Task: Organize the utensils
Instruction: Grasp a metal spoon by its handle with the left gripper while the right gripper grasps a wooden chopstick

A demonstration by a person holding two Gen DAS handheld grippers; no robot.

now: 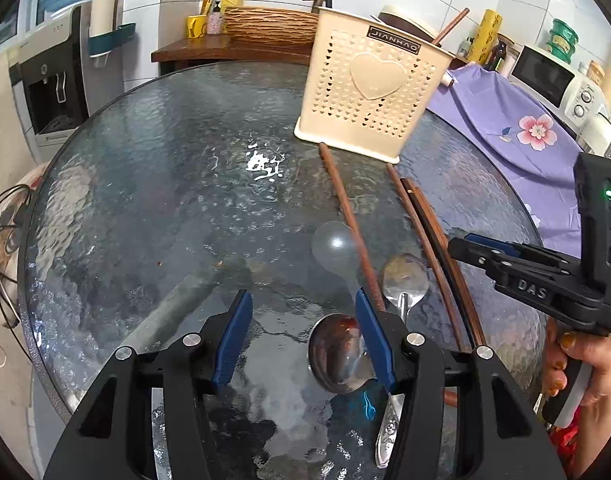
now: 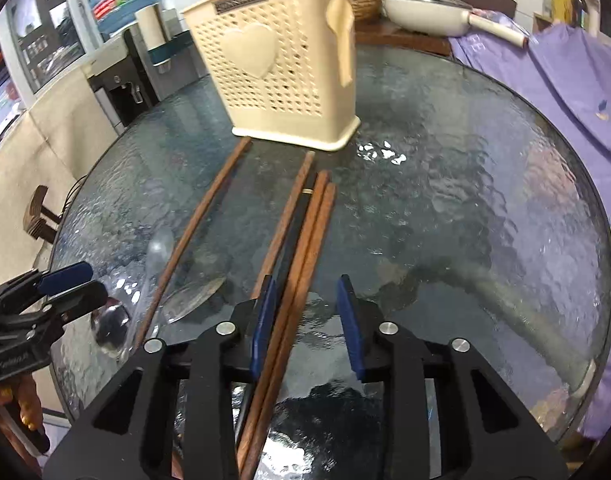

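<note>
step: pickup | left gripper (image 1: pixel 303 334) half-open around dark steel spoon bowl (image 1: pixel 337 354), unclamped | right gripper (image 2: pixel 307 326) part-open astride paired brown wooden chopsticks (image 2: pixel 305 248), unpinched | next: clamp, lift to cream perforated plastic holder (image 2: pixel 281 76)

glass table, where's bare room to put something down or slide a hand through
Free: the wide left stretch of the glass table, from the utensil basket out to the rim, and the right side toward the purple cloth. Crowded: the strip in front of the basket, where chopsticks and spoons lie close together under both grippers.
</note>
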